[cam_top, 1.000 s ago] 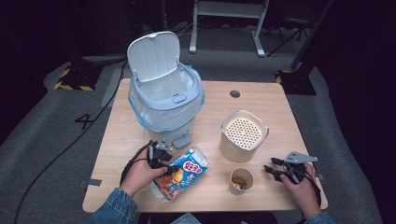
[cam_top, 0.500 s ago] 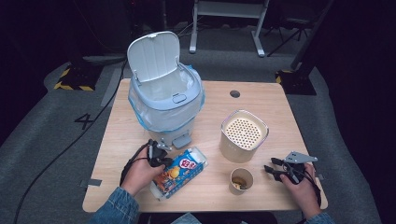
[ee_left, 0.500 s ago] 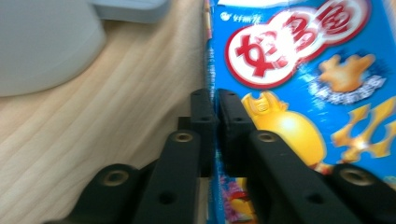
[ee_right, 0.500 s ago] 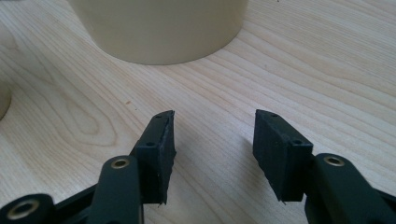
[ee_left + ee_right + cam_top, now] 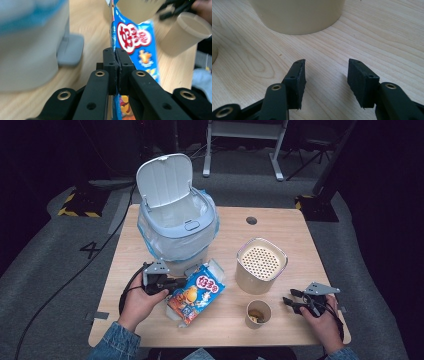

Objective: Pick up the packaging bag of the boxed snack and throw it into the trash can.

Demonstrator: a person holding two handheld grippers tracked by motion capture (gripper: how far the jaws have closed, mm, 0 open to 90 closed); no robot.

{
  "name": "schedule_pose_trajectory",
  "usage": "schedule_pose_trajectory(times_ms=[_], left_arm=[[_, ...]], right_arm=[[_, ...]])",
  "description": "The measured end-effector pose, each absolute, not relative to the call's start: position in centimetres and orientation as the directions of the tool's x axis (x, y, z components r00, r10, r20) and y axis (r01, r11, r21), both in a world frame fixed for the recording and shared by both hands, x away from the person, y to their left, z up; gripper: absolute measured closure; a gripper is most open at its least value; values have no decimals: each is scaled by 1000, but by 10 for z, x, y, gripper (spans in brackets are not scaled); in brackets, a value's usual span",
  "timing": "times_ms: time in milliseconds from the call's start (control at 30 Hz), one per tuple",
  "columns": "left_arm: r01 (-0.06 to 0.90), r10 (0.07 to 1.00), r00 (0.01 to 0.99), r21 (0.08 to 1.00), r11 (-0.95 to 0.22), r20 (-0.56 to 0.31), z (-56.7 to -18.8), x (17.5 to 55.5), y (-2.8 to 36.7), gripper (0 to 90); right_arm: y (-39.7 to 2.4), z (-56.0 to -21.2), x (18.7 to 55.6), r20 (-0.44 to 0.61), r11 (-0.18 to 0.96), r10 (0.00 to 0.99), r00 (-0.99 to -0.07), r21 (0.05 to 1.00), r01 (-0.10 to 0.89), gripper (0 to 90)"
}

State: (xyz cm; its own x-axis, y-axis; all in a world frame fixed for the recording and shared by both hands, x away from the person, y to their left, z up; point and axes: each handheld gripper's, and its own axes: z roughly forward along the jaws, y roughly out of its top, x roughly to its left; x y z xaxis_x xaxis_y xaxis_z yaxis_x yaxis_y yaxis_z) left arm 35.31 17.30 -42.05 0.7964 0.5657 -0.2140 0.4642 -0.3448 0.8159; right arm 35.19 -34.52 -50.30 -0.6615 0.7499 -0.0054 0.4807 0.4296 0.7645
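A blue snack bag with red lettering lies in front of the bin, its left edge raised off the wood. My left gripper is shut on that edge. In the left gripper view the two black jaws meet on the thin seam of the snack bag, which stands on edge beyond them. My right gripper rests near the table's front right corner. Its jaws stand apart over bare wood with nothing between them.
A pale blue pedal bin with its lid up and a clear liner stands at the back left of the wooden table. A beige canister with a perforated top and a small paper cup stand between the two hands.
My left gripper has risen a little and the bag's left edge has come up with it, shifting toward the bin. The right hand has stayed put.
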Motion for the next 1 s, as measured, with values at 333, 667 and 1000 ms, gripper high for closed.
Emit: schedule_pose_trajectory(times_ms=[333, 667, 1000], left_arm=[[377, 546, 818, 886, -270, -182, -396, 349, 179, 880], [313, 537, 825, 933, -181, -173, -369, 349, 184, 881], [241, 513, 844, 965, -104, -156, -343, 356, 188, 881]], right_arm=[[-345, -503, 352, -6, 430, 750, -662, 765, 480, 490], [-345, -503, 352, -6, 430, 750, -662, 764, 480, 490], [-345, -503, 352, -5, 430, 750, -662, 765, 480, 490]])
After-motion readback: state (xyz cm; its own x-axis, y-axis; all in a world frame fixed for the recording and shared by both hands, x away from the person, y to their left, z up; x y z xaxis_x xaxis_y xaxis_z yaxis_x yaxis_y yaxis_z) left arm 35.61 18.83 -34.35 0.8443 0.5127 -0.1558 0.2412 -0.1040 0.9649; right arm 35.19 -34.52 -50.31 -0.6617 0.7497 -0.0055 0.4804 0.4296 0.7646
